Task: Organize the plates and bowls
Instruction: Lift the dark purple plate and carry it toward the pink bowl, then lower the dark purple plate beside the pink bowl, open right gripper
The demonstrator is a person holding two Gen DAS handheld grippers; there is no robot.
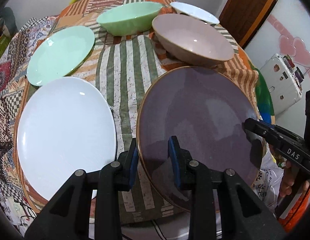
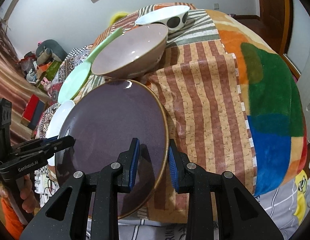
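Note:
A large purple plate (image 1: 195, 120) with a gold rim lies at the table's near right, its near edge past the table front. My left gripper (image 1: 154, 156) is shut on its left rim, one finger on top and one below; it also shows in the right wrist view (image 2: 69, 140). My right gripper (image 2: 154, 156) is shut on the plate's (image 2: 115, 124) right rim, its tip showing in the left wrist view (image 1: 247, 125). A white plate (image 1: 65, 130) lies to the left, a green plate (image 1: 61, 54) behind it. At the back stand a green bowl (image 1: 129, 18), a pink bowl (image 1: 195, 38) and a white spotted bowl (image 2: 165, 18).
The round table (image 1: 125, 80) wears a striped patchwork cloth, with a colourful blanket (image 2: 270, 100) draped on its right side. A white suitcase (image 1: 280, 84) stands beyond the right edge. Toys and boxes (image 2: 41, 60) clutter the floor at the left. A hand (image 2: 25, 190) grips the left tool's handle.

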